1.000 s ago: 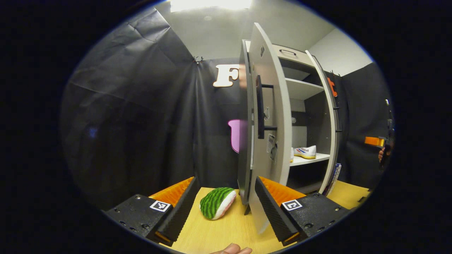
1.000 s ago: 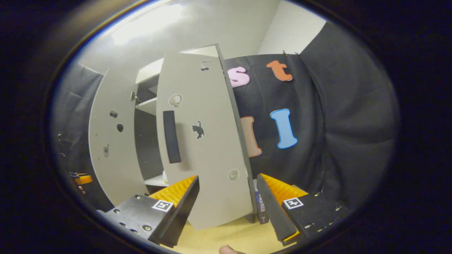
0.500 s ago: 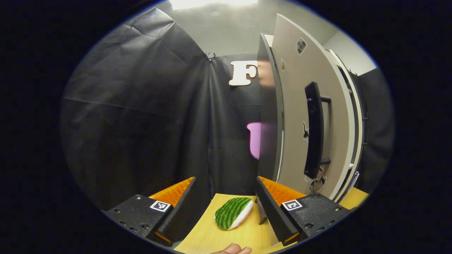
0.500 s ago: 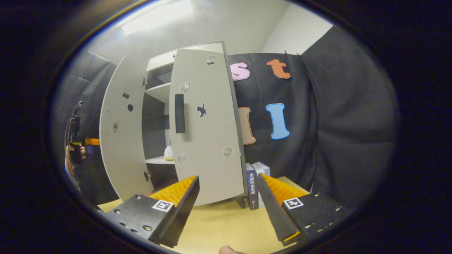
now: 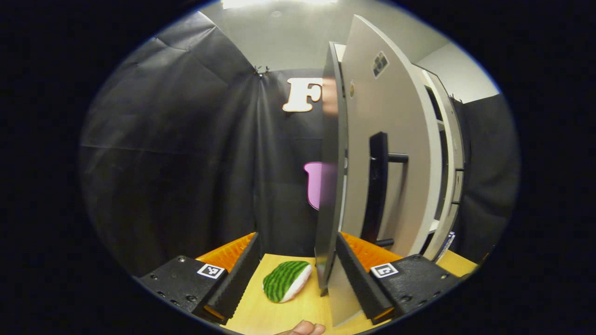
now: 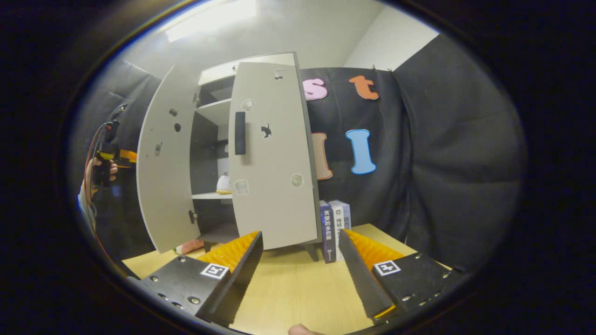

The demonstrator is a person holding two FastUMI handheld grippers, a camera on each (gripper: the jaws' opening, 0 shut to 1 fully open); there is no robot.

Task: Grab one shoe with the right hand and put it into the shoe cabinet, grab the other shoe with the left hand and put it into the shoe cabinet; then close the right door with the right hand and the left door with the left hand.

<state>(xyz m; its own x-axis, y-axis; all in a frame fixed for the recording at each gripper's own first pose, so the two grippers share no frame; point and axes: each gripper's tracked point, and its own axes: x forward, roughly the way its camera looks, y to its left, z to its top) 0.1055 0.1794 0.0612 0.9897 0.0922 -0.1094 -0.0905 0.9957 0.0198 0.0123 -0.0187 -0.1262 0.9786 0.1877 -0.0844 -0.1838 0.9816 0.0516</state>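
— Two pale grey cabinet doors: how do they stand?
— Right door (image 6: 272, 158) nearly closed; left door (image 5: 386, 153) ajar, its edge between the left gripper (image 5: 298, 274)'s spread fingers.
— Right gripper (image 6: 300, 274)?
— Released, empty, apart from the cabinet.
— Shoes?
— One white shoe (image 6: 224, 184) on the shelf inside.

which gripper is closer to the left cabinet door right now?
Left. The left gripper has the left door's bottom edge right by its fingers. The right gripper hangs back over the table, apart from the cabinet.
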